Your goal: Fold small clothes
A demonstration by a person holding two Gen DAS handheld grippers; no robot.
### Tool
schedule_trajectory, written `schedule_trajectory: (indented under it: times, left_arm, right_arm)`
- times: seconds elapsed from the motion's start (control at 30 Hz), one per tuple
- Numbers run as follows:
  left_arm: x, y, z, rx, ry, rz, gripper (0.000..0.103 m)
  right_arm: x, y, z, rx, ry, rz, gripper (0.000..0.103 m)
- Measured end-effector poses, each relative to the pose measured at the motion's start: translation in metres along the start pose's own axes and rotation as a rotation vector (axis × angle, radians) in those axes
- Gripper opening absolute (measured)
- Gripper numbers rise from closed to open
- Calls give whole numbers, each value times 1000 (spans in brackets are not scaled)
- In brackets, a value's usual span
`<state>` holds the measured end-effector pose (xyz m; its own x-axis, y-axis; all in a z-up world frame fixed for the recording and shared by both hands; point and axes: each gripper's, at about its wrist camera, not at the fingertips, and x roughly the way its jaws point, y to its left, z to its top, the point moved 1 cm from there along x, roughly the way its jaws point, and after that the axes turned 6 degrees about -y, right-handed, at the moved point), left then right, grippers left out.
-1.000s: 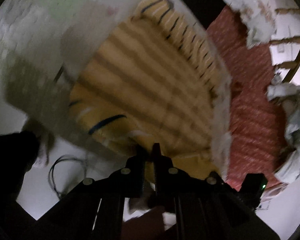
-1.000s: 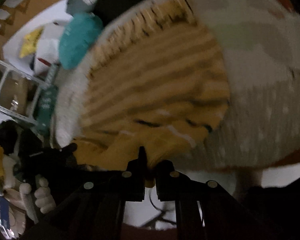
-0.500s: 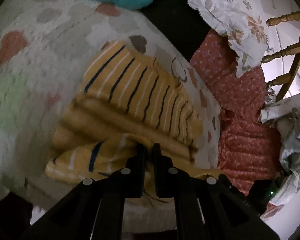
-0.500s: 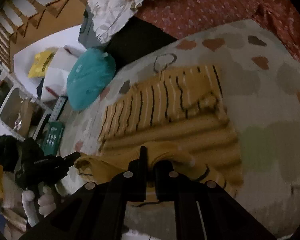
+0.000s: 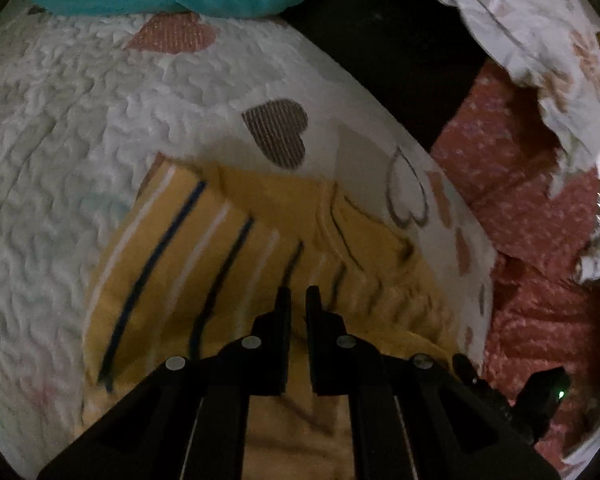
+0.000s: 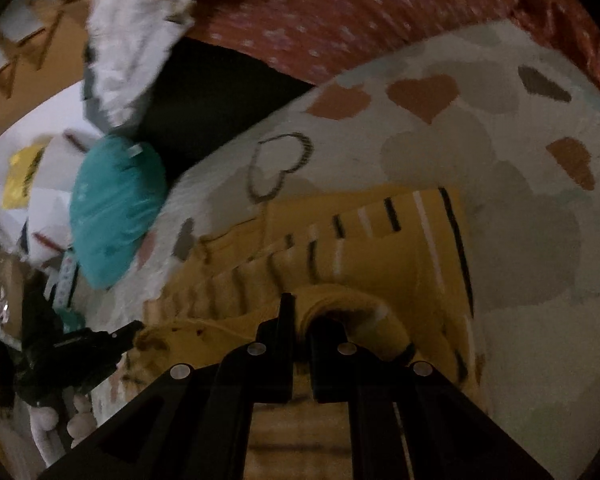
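The yellow striped cotton shirt (image 5: pixel 228 264) lies on the white quilted blanket with hearts (image 5: pixel 80 120). The right hand-held gripper (image 6: pixel 298 312) is closed on a rolled shirt edge, probably to carry the fold over. The left hand-held gripper (image 5: pixel 298 300) stands nearly closed above the cloth; whether it pinches fabric, I cannot tell.

left gripper (image 5: pixel 298 300): black fingers, silver screws, green LED | right gripper (image 6: pixel 302 308): matching black
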<state>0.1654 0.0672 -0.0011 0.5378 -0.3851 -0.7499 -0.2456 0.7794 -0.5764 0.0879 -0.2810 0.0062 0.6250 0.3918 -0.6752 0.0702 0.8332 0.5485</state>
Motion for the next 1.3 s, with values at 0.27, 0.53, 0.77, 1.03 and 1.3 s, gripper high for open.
schedule_trajectory:
  times: [0.27, 0.53, 0.77, 1.03, 1.3]
  left_arm:
    - [-15, 16, 26, -69, -63, -16, 27]
    - [-45, -8, -14, 218, -83, 113, 45]
    - [-26, -31, -57, 668, -85, 327, 50]
    - [8, -19, -40, 657, -62, 411, 10]
    - [5, -10, -2, 436, -102, 367, 0]
  right_arm:
    - [22, -39, 16, 225, 10, 105, 16]
    - [-22, -34, 35, 197, -113, 63, 68]
    - [-19, -29, 32, 73, -45, -2, 68]
    - [11, -16, 11, -107, 63, -130, 68]
    - [18, -18, 19, -108, 37, -176, 13]
